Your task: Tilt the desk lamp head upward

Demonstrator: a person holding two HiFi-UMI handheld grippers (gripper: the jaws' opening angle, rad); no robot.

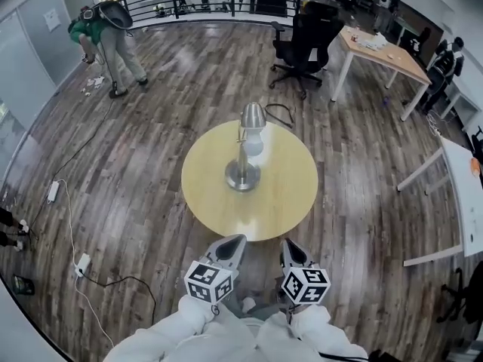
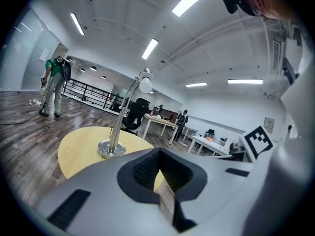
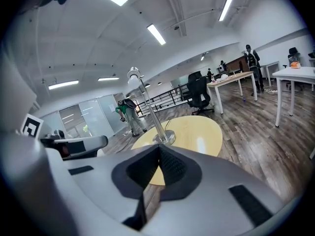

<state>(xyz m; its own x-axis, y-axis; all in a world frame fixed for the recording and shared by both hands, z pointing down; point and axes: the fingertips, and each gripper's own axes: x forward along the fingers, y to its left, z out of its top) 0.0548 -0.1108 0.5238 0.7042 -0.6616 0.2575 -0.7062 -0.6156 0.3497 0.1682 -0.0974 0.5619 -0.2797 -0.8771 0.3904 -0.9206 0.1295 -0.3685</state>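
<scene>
A metal desk lamp [image 1: 245,153] stands on a round yellow table [image 1: 290,194], its round base [image 1: 242,176] near the table's middle and its head [image 1: 253,117] at the top of the stem. The lamp [image 2: 123,119] shows ahead in the left gripper view and the lamp [image 3: 150,112] likewise in the right gripper view. My left gripper [image 1: 232,245] and right gripper [image 1: 293,250] hang side by side just short of the table's near edge, well clear of the lamp. Both are shut with nothing between the jaws.
A black office chair [image 1: 306,40] and a wooden desk [image 1: 381,51] stand beyond the table. A person in green [image 1: 106,36] bends over at the far left. Cables and a power strip [image 1: 81,264] lie on the wood floor at left. A white table [image 1: 460,194] is at right.
</scene>
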